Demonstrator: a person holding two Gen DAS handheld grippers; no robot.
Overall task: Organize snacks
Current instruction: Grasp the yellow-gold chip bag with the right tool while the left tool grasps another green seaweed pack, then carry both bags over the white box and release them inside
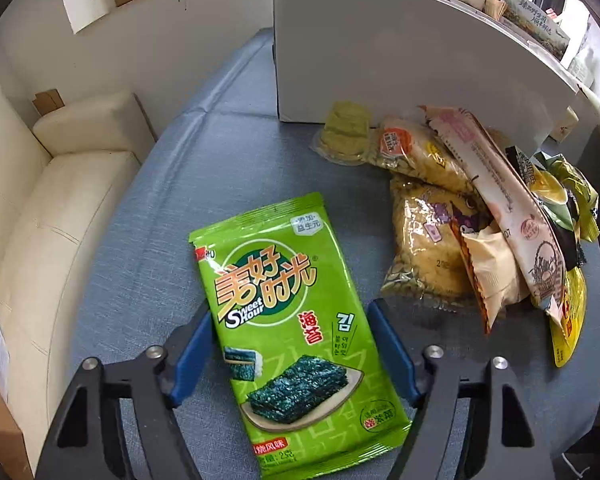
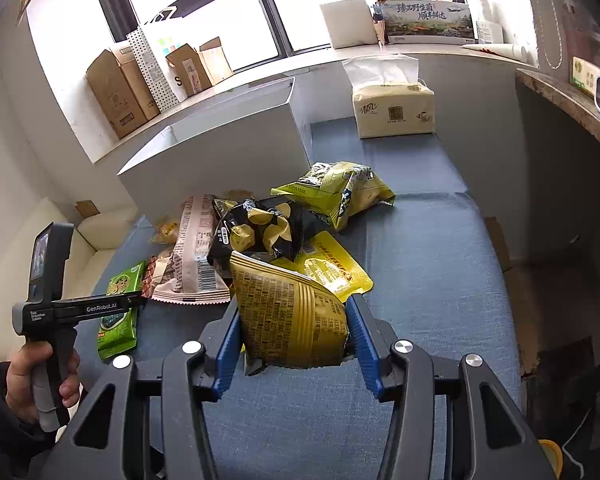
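A green seaweed snack packet (image 1: 296, 332) lies flat on the blue cloth, between the open fingers of my left gripper (image 1: 290, 320), which do not press it; it also shows in the right wrist view (image 2: 120, 312) under the left gripper (image 2: 140, 300). My right gripper (image 2: 294, 320) is shut on a gold snack bag (image 2: 288, 316), held upright above the cloth. A pile of snack bags (image 2: 268, 232) lies before a white open box (image 2: 220, 152); the pile (image 1: 480, 216) and box (image 1: 380, 52) also show in the left wrist view.
A tissue pack (image 2: 394, 110) stands at the far end of the blue cloth (image 2: 428, 264). A cream sofa (image 1: 40, 200) is left of the table. Cardboard boxes (image 2: 120, 92) and a paper bag line the windowsill. A counter edge (image 2: 572, 100) runs on the right.
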